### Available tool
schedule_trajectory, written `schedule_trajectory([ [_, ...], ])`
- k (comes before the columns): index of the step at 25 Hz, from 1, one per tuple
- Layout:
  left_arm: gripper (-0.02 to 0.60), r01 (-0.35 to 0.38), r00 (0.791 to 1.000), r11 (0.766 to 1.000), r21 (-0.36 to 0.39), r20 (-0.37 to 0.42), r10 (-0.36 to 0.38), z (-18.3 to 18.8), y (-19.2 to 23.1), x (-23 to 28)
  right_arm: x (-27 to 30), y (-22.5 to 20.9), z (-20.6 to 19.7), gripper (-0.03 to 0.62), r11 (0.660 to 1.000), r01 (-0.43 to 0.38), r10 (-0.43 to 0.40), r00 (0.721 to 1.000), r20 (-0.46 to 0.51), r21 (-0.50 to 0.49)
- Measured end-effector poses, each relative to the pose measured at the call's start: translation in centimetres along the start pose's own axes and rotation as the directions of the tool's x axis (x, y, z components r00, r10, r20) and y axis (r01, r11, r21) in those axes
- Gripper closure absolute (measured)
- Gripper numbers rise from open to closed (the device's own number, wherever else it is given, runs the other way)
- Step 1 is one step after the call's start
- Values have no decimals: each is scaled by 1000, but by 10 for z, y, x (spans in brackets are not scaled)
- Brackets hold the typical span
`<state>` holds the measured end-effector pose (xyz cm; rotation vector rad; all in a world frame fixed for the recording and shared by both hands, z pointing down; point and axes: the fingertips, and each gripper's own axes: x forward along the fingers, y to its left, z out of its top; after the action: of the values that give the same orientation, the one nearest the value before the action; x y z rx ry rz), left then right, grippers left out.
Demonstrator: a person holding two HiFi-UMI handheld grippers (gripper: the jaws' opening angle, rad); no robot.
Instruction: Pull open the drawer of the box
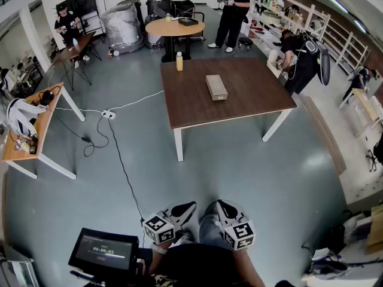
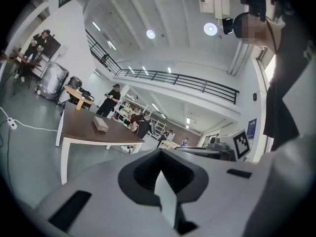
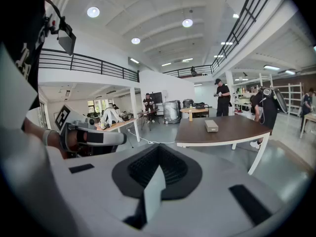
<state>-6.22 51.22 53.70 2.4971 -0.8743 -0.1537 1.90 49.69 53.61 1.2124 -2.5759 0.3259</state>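
Head view cuts off your arms at the bottom edge. The box (image 1: 216,87) is too small there for you to tell which end carries the drawer or whether it is closed. Both gripper views show the box only as a small distant block, so they do not help.

Your left gripper (image 1: 179,213) has its jaws pressed together with nothing between them, as the left gripper view shows. Your right gripper (image 1: 230,213) is the same, jaws closed on nothing. You hold both close to your body, side by side, well apart from the table (image 1: 251,82) and touching nothing on it.

The box lies flat near the middle of the table. In the head view its long axis runs away from you, leaning slightly so the near end sits further right than the far end. A bottle (image 1: 179,61) stands apart from it near the far left corner.
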Motion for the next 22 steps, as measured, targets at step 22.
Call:
schedule_trajectory([
  [22, 581, -26, 998, 1000, 5, -51, 27, 44, 69, 120, 85, -128, 38, 608, 999, -21, 21, 1000, -14, -29],
])
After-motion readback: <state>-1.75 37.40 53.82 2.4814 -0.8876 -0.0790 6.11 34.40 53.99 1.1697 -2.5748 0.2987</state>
